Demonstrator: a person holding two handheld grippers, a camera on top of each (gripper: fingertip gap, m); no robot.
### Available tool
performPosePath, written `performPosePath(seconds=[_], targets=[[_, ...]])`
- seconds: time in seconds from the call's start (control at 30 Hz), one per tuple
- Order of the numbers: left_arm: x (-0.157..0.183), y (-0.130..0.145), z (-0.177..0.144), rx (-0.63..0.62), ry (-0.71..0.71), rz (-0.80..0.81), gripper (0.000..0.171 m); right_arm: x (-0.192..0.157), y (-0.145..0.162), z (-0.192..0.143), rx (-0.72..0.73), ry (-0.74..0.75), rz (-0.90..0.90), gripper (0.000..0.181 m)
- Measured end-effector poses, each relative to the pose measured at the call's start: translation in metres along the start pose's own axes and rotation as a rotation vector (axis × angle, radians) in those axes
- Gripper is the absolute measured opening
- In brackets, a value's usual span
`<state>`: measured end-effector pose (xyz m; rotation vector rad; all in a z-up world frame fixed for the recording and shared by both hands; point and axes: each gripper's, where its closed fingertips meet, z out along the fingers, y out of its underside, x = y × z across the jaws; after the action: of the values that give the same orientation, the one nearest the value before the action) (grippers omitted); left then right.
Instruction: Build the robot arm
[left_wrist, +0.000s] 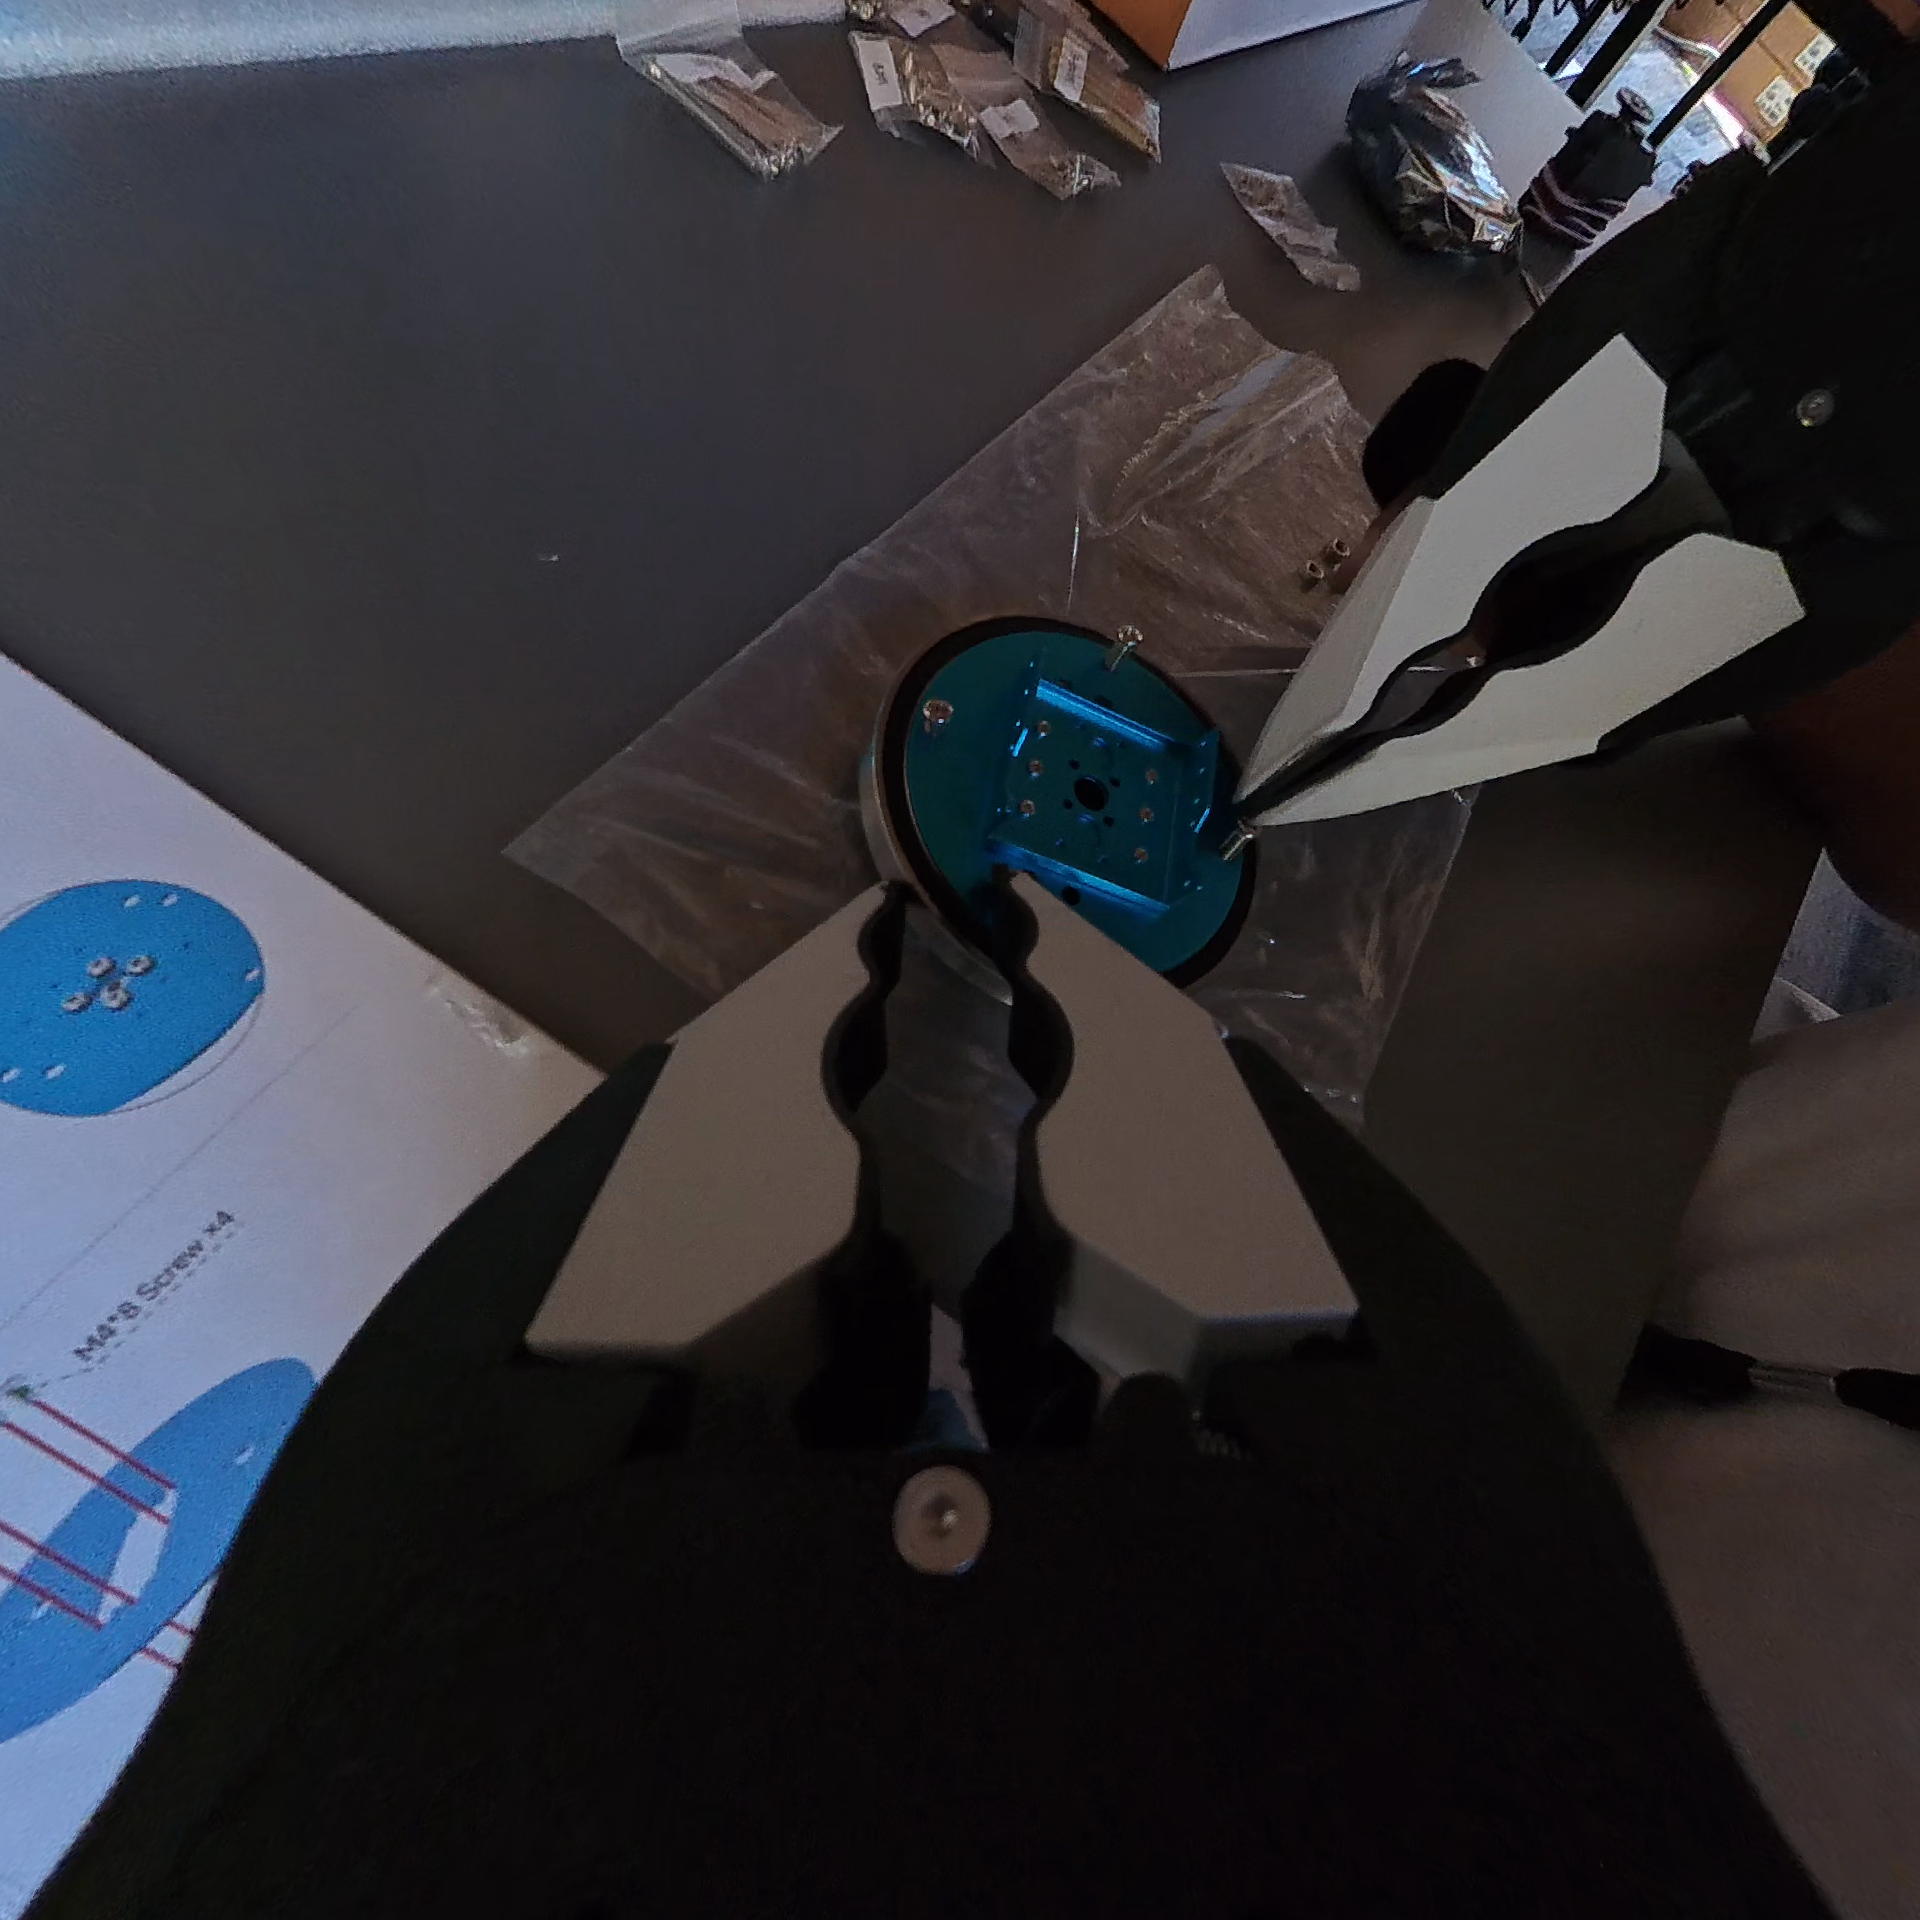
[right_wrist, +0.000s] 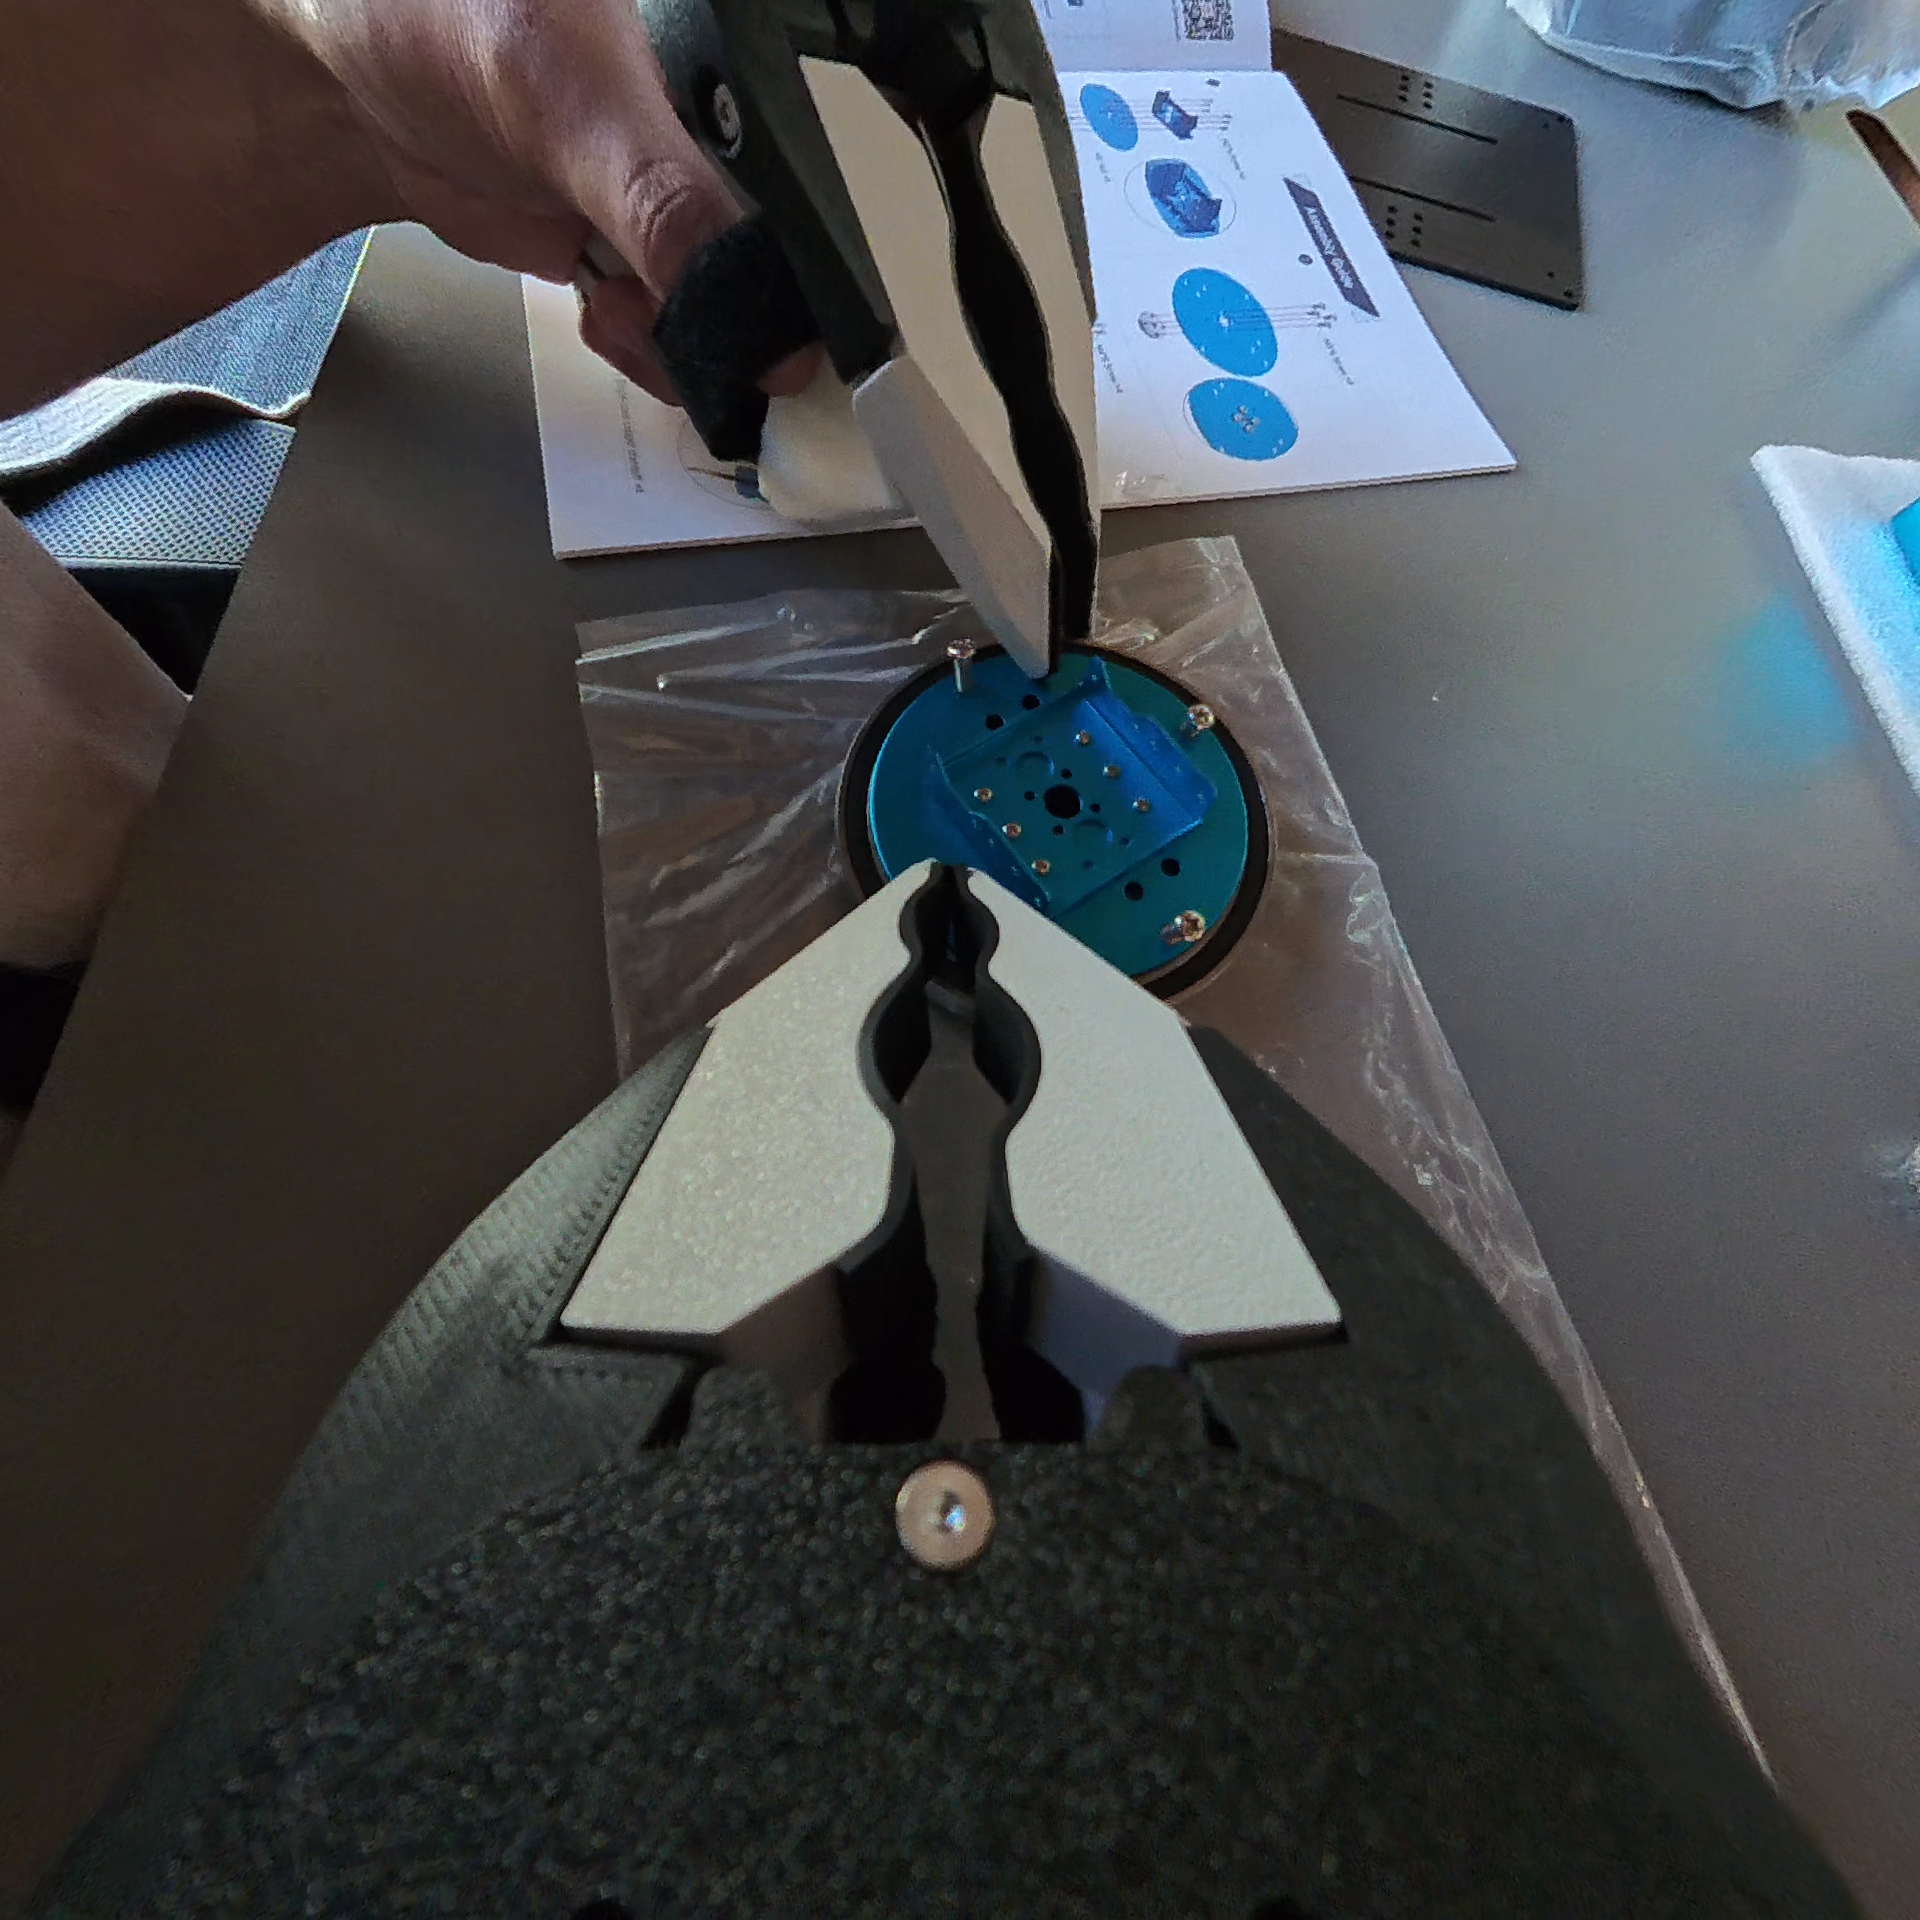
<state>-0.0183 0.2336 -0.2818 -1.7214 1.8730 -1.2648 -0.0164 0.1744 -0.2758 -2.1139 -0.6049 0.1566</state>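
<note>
A round blue disc (left_wrist: 956, 769) (right_wrist: 904, 790) lies on a black-rimmed base, with a blue U-shaped bracket (left_wrist: 1091, 800) (right_wrist: 1070, 800) on it. My right gripper (right_wrist: 948, 878) (left_wrist: 1247, 812) is shut on a small screw (left_wrist: 1234, 840) and holds it upright at the disc's edge beside the bracket. My left gripper (left_wrist: 953, 888) (right_wrist: 1055, 660) has its fingers slightly apart. Its tips are down on the opposite side of the disc, at a corner of the bracket. Three more screws (right_wrist: 961, 655) (right_wrist: 1197, 719) (right_wrist: 1188, 925) stand loose in holes near the disc's rim.
The disc sits on a clear plastic bag (left_wrist: 1143, 468) (right_wrist: 727, 748) on a dark table. An open instruction booklet (left_wrist: 208, 1039) (right_wrist: 1299, 364) lies beside it. Small bags of hardware (left_wrist: 935, 83), a black perforated plate (right_wrist: 1475, 187) and white foam (right_wrist: 1808, 520) lie farther off. A person's hand (right_wrist: 468, 135) holds the left gripper. Left tips to right tips: about 7 cm.
</note>
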Motion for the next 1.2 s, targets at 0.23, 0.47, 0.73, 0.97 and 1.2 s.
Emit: performPosePath(seconds=[0.23,0.47,0.73,0.97,1.2], targets=[[0.000,0.000,0.001,-0.004,-0.001,0.003,0.018,0.014,-0.006,-0.011,0.064,0.025,0.067,0.007],[0.000,0.001,0.001,-0.006,0.000,0.007,0.018,0.047,0.005,-0.009,0.048,0.119,0.181,0.007],[-0.001,0.000,0.001,0.000,0.009,-0.005,0.018,0.048,0.010,-0.001,-0.011,0.176,0.071,0.004],[0.002,-0.003,0.001,0.012,0.015,-0.011,0.019,0.047,0.014,0.000,-0.092,0.279,-0.125,0.004],[0.001,-0.004,0.004,0.013,0.029,-0.035,0.021,0.044,0.015,-0.001,-0.079,0.204,-0.044,0.005]])
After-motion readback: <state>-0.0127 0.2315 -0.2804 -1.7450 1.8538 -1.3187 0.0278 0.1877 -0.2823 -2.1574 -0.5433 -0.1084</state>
